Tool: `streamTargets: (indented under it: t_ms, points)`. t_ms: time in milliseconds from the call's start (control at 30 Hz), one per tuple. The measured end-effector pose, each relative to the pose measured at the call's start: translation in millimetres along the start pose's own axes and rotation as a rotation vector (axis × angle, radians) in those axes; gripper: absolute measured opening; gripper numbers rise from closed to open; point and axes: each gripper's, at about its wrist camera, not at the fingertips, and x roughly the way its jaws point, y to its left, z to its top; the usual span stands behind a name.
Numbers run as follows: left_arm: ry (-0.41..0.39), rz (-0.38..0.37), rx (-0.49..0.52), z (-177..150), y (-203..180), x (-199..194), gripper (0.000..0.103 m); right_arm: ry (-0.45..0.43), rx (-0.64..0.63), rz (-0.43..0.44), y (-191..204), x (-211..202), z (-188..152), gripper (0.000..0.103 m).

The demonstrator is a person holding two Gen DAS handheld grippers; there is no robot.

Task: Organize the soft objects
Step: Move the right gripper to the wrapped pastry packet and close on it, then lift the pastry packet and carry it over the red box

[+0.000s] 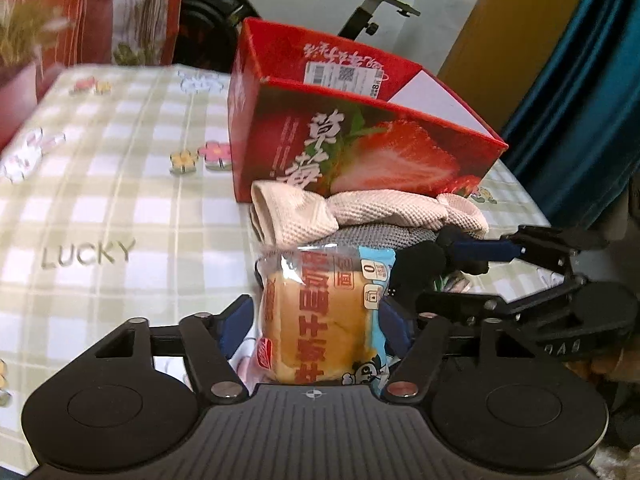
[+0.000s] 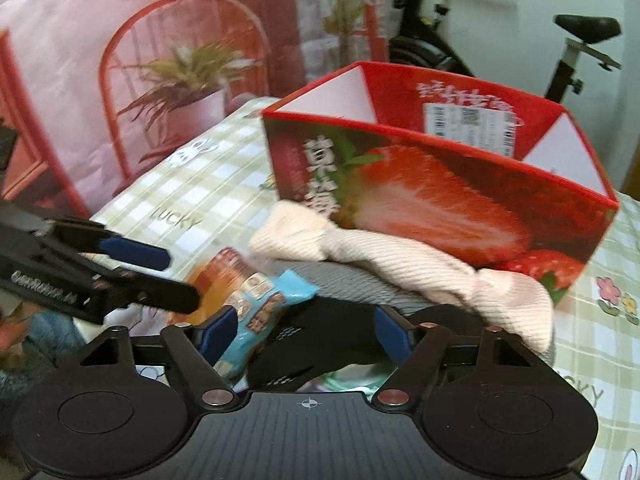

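Barely started: the red box (image 1: 360,136) looks empty. The left gripper (image 1: 316,320) straddles the bread packet (image 1: 320,312), the right gripper (image 2: 304,332) a black sock (image 2: 320,340); can't tell if either is pinching yet. Beige cloth (image 1: 376,212) waits just behind.

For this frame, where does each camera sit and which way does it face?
Left wrist: on the left tongs, looking forward and down at the bread pack between their fingers; right tongs enter at right.
Right wrist: on the right tongs, over a black sock; left tongs enter at left.
Shared: red box, cream cloth, checked tablecloth.
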Motion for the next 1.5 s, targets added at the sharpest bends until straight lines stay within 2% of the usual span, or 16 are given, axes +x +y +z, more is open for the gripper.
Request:
streamTargets:
  t_ms: [100,200,433,700,1033,1200,1500]
  points:
    - [0.003,-0.035,-0.039,-4,7,2,0.061,0.014,-0.02,0.026,5,2,0,0.057]
    - [0.008,-0.067,-0.081,-7,16,4,0.057,0.021,-0.037,0.051,10,4,1,0.052]
    - [0.025,-0.101,-0.152,-9,24,11,0.055,0.061,-0.068,0.097,22,12,0,0.052]
    - [0.032,-0.114,-0.147,-5,22,17,0.055,0.113,-0.1,0.13,32,28,-5,0.054]
    - [0.042,-0.111,-0.177,-1,27,26,0.055,0.107,-0.116,0.128,35,38,-5,0.052]
    - [0.003,-0.142,-0.164,6,20,15,0.055,0.074,-0.136,0.111,37,30,0,0.051]
    - [-0.103,-0.188,-0.106,41,0,-14,0.055,-0.05,-0.153,0.076,23,2,31,0.051]
